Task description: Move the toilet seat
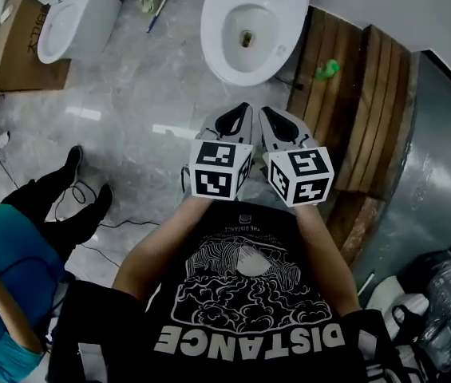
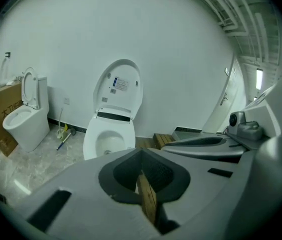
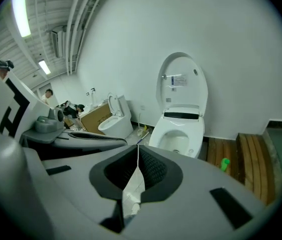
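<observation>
Fully closed, empty, left gripper [image 2: 141, 154], right gripper [image 3: 138, 151]

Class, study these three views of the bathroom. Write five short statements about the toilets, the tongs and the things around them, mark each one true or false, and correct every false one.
1. The left tongs and the right tongs are both shut and empty. True.
2. The nearer toilet has its lid down. False: the lid stands raised against the wall.
3. A green object lies on the wooden platform. True.
4. The second toilet stands on that platform. False: it stands on the grey floor, beside a cardboard box.
5. The left tongs touch the nearer toilet. False: they are held apart from it.
</observation>
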Available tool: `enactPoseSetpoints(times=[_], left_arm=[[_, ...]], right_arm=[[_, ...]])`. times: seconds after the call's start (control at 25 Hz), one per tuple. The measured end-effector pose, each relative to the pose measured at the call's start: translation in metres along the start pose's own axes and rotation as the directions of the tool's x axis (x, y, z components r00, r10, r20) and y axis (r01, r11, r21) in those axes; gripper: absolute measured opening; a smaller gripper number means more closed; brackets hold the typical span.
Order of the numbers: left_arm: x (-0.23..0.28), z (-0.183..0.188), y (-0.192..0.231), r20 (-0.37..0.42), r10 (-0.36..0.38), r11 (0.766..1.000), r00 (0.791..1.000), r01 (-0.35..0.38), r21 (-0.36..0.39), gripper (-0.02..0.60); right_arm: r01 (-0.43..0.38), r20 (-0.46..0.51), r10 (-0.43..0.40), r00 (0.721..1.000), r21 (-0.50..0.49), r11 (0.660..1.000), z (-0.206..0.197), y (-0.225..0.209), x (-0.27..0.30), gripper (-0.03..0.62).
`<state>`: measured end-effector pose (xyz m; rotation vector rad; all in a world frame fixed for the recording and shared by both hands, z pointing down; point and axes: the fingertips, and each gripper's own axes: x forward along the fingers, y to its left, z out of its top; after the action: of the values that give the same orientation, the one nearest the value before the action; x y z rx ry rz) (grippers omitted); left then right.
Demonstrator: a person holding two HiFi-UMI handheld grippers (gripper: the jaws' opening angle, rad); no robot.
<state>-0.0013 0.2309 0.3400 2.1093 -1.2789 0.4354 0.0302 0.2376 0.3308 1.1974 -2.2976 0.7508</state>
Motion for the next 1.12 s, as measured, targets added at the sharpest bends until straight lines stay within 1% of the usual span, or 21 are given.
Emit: enactPoseSetpoints(times=[0.12,0.24,0.36,0.48,0.64,0.8,0.96,1.12], left_arm=[[0.02,-0.005,0.016,-0.045,-0.052,0.999,0.998,0.052,0.0,0.012],[0.045,-0.007,0.028,-0.076,-0.11,0.994,0.991,0.11,-0.008,0.012],[0.071,-0.016,0.04,-0.108,-0.163,0.986,0.981,0.158,-0.052,0.012],[0.096,-0.031,0.052,-0.131,-0.218,0.97,0.967,0.2,-0.139,0.012],[0.133,-0.055,0.07,-0.13,-0.253,0.95,0.959,0.221,-0.221,0.012],[0.156,-0.079,0.089,-0.112,-0.288,0.918,0.951,0.24,-0.316,0.012],[0.177,-0.109,0.108,-0.114,-0.316,0.888,0.942,0.251,-0.386,0.014],[0.2,-0.138,0.122,-0.099,-0.33,0.858,0.939,0.254,-0.447,0.014]], right_arm=[[0.032,0.005,-0.033,0.999,0.105,0.994,-0.004,-0.007,0.021,0.02],[0.061,0.017,-0.066,0.998,0.204,0.977,-0.006,-0.021,0.041,0.02],[0.056,0.036,-0.07,0.997,0.301,0.952,-0.014,-0.035,0.06,0.02],[0.033,0.057,-0.061,0.996,0.402,0.915,-0.027,-0.051,0.078,0.02],[0.007,0.099,-0.071,0.993,0.533,0.846,-0.049,-0.075,0.105,0.02],[-0.034,0.131,-0.057,0.99,0.603,0.797,-0.074,-0.083,0.137,0.02],[-0.076,0.161,-0.037,0.986,0.642,0.763,-0.098,-0.087,0.168,0.021],[-0.105,0.184,-0.028,0.982,0.673,0.732,-0.122,-0.099,0.195,0.021]])
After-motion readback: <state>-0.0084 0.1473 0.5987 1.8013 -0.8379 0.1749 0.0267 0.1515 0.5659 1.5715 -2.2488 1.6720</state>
